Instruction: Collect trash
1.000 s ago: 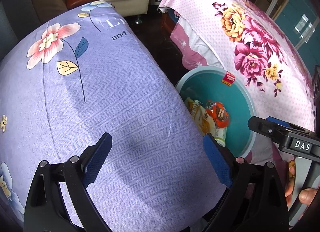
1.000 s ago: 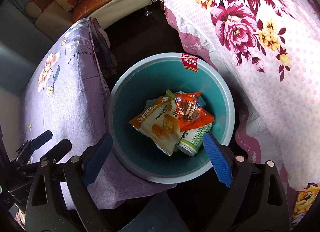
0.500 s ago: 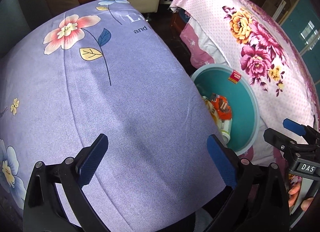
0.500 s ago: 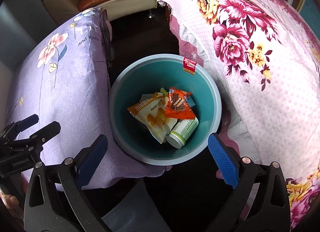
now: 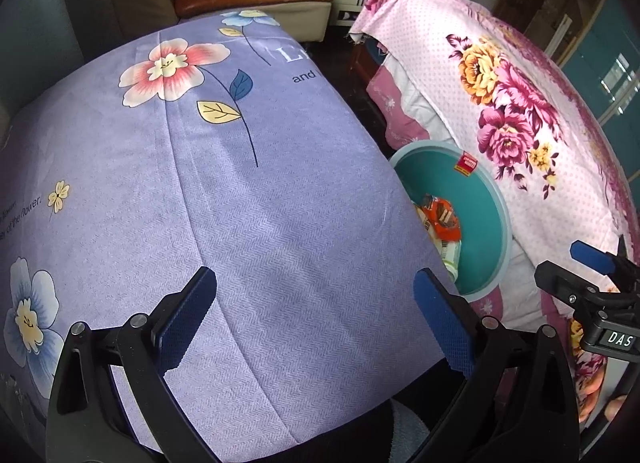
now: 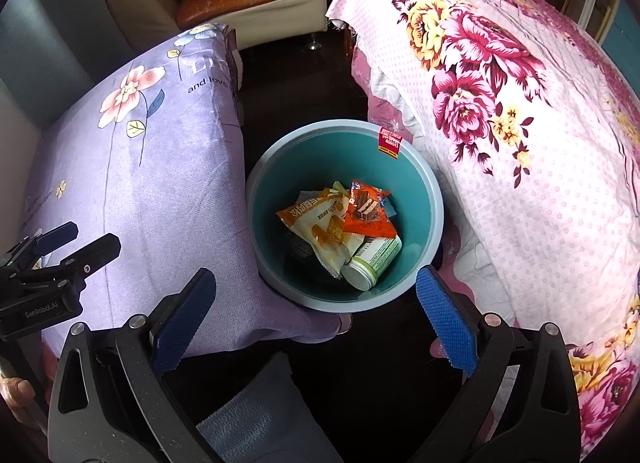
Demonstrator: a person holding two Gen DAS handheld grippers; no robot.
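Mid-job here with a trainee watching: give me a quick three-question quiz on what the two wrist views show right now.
1. True or false: the left hand-held gripper holds a snack wrapper.
2. Multiple choice: the white bottle with the green label lies A) on the purple floral cloth, B) in the teal bin, C) on the pink floral cloth.
3. Fill in: on the bin's far rim there is a small ___ sticker.

Key:
1. False; its jaws stand wide apart, nothing between them, over bare purple cloth.
2. B; it lies beside the yellow snack bag and the orange wrapper.
3. Red.
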